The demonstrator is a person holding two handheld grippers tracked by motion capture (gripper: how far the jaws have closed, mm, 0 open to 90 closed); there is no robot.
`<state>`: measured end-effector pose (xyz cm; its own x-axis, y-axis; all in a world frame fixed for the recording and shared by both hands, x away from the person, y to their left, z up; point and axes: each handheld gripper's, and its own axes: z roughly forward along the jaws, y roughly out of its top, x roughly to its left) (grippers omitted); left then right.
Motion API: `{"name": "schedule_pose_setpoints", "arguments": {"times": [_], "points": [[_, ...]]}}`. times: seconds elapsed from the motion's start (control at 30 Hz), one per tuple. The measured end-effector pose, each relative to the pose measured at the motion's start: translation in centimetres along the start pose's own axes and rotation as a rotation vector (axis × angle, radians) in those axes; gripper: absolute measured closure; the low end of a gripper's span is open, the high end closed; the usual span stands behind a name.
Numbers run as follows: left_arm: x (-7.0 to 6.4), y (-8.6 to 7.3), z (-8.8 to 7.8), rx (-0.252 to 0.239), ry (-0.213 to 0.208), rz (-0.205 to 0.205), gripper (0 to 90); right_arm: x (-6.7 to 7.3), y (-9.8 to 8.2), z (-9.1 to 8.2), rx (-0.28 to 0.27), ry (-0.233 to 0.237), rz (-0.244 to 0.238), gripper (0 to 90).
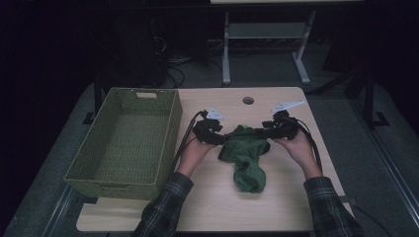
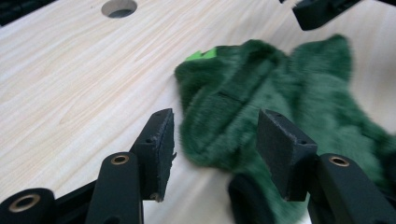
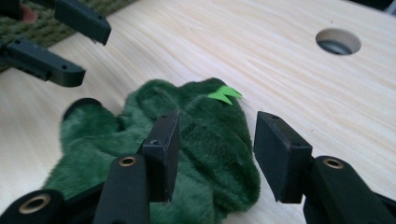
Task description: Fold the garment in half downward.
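A dark green fuzzy garment [image 1: 247, 159] lies crumpled in the middle of the wooden table [image 1: 217, 207]. A small light-green tag [image 3: 225, 94] sticks up at its far edge. My left gripper [image 1: 222, 139] comes at its left edge and my right gripper [image 1: 260, 133] at its right edge, each held in a hand. In the left gripper view the jaws [image 2: 217, 140] straddle an edge of the garment [image 2: 261, 88], with a gap at the left pad. The right gripper's jaws [image 3: 215, 149] straddle the garment [image 3: 201, 130] the same way, without pressing on it.
An empty green woven basket [image 1: 118, 185] stands on the table's left side, close to the left hand. A round cable hole [image 1: 248, 100] sits near the table's far edge. Desk legs and cables lie on the dark floor beyond.
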<state>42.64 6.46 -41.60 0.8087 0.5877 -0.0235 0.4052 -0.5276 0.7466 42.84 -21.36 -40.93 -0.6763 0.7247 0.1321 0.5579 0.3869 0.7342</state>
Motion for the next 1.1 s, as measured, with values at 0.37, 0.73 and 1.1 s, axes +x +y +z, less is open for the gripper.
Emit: {"name": "schedule_pose_setpoints", "arguments": {"times": [0.37,0.73,1.1], "points": [[1.4,-0.9,4.1,0.073,-0.023,-0.042,47.8,-1.6,-1.3,3.3,0.091,-0.005,0.009,52.7],[1.7,-1.2,5.4,0.102,-0.01,-0.054,59.2,-2.1,-1.9,5.0,0.128,-0.017,0.024,68.1],[1.5,-0.7,5.1,0.105,-0.008,-0.046,87.2,-2.0,-1.8,4.6,0.153,-0.01,0.044,87.4]]}}
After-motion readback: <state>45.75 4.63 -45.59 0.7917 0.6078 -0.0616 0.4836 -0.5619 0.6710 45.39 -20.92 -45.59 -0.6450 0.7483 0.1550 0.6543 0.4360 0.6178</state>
